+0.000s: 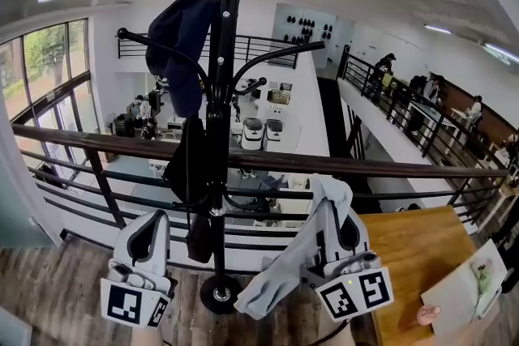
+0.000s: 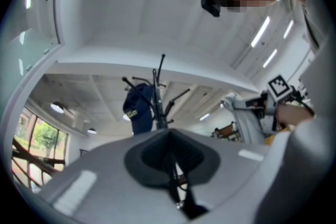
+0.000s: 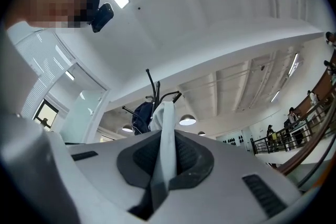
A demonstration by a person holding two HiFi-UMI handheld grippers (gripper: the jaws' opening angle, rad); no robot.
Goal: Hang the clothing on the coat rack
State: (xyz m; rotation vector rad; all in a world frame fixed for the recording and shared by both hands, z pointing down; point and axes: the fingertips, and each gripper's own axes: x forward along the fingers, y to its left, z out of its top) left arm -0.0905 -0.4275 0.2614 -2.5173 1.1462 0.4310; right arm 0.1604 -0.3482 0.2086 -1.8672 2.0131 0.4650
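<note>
Rising from a round foot on the wood floor, the black coat rack (image 1: 220,134) stands just before a dark railing (image 1: 389,168). A wooden worktop (image 1: 409,247) lies to the right of the rack's foot. A navy garment (image 1: 180,44) hangs on an upper left hook, and a darker piece (image 1: 188,162) hangs below it against the pole. A pale grey-blue garment (image 1: 280,279) droops just right of the foot, off the hooks. It is pinched in the right tongs (image 1: 328,213), whose jaws are closed on a fold of it (image 3: 167,134). Left of the foot, the left tongs (image 1: 150,227) point up with jaws together and nothing between them. The only print is a yellow label (image 2: 135,112) on the navy garment, too small to read, and the square markers on each gripper's cube.
</note>
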